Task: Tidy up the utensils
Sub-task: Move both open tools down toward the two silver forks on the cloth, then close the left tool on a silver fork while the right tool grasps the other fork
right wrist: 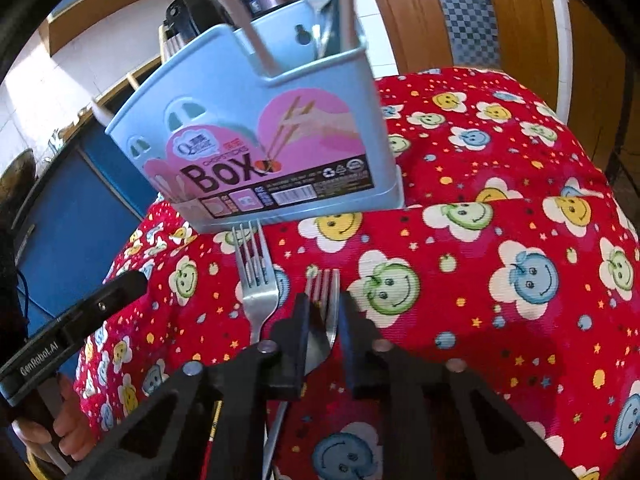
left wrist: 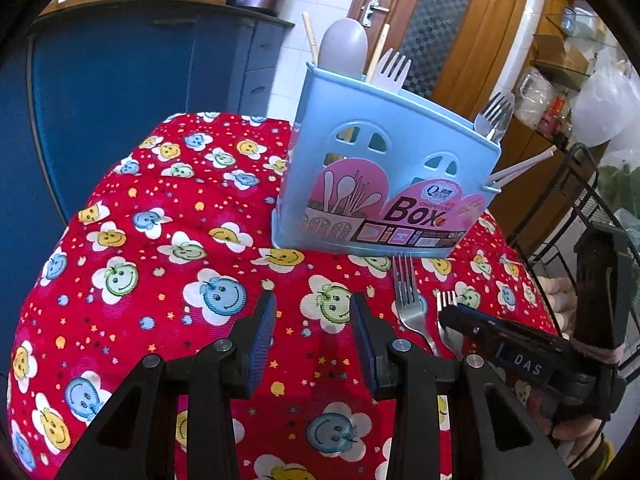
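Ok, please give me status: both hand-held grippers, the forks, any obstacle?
Right hand-held gripper closed on one metal fork. Left hand-held gripper open, empty. Second fork lies beside it, tines at the blue chopsticks box. No obstacle.

I see the pale blue plastic chopsticks box [left wrist: 384, 184] standing toward the back of the surface [left wrist: 160, 264] under its red smiley-flower cloth, with plastic and metal utensils [left wrist: 394, 70] upright inside it. Two steel forks lie before it: the longer fork [right wrist: 256, 276] nearly touching its base, the shorter fork [right wrist: 324, 292] beside it on the right, between my right tongs [right wrist: 324, 320]. My left tongs [left wrist: 314, 320] hang over bare cloth, left of both.
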### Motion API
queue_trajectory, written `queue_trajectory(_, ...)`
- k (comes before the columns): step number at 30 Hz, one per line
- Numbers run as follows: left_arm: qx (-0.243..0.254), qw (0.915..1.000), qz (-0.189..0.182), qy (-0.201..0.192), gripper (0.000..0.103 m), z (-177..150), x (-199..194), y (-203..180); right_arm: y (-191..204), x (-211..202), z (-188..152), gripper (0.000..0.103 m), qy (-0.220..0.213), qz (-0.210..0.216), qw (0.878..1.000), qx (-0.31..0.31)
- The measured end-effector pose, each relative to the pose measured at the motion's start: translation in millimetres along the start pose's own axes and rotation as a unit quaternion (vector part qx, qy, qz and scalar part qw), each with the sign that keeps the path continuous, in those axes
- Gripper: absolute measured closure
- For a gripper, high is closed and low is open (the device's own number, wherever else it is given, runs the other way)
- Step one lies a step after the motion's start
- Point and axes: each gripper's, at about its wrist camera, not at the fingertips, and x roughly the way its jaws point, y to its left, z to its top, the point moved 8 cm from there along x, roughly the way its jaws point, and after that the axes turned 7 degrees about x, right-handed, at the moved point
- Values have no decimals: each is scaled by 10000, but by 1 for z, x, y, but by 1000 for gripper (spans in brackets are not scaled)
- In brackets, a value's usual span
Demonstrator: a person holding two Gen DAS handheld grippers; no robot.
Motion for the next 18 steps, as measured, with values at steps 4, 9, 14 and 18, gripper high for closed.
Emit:
queue_trajectory(4, 30, 10000, -76, 52, 64, 0, 4, -4, -4, -3, 2, 95, -29, 214, 9996, 196)
queue_trajectory(9, 108, 9995, -254, 141, 64, 2, 12, -13, -6, -11, 6, 100, -142, 308, 9989, 318)
queue_trajectory(14, 211, 9980, -520, 279, 64, 5, 24, -30, -13, -26, 11, 100, -313, 253, 9984, 405)
queue_trajectory(18, 336, 9964, -698, 344, 64, 7, 35, -43, -24, -38, 14, 100, -465, 94, 9978, 472)
